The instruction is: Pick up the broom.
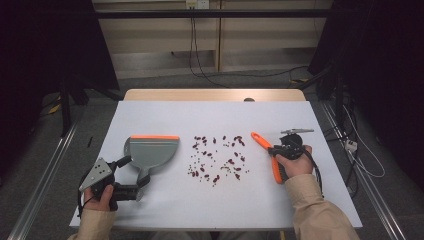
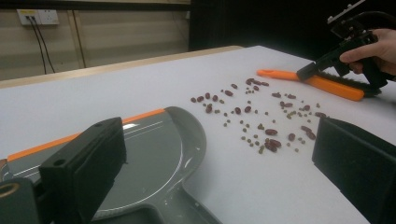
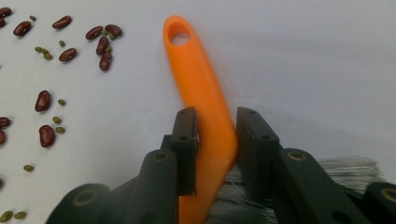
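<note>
Right gripper view: the right gripper (image 3: 217,135) has its 2 jaws closed on the orange plastic brush handle (image 3: 201,88), which lies flat just right of the scattered red and green beans (image 1: 217,155). The grip sits near the bristles, so the brush could twist when lifted and scatter beans. The left gripper (image 2: 219,158) stands wide open, holding nothing (grey dustpan (image 1: 150,152) left of the beans). White table (image 1: 300,200); grey floor, cables beyond.
</note>
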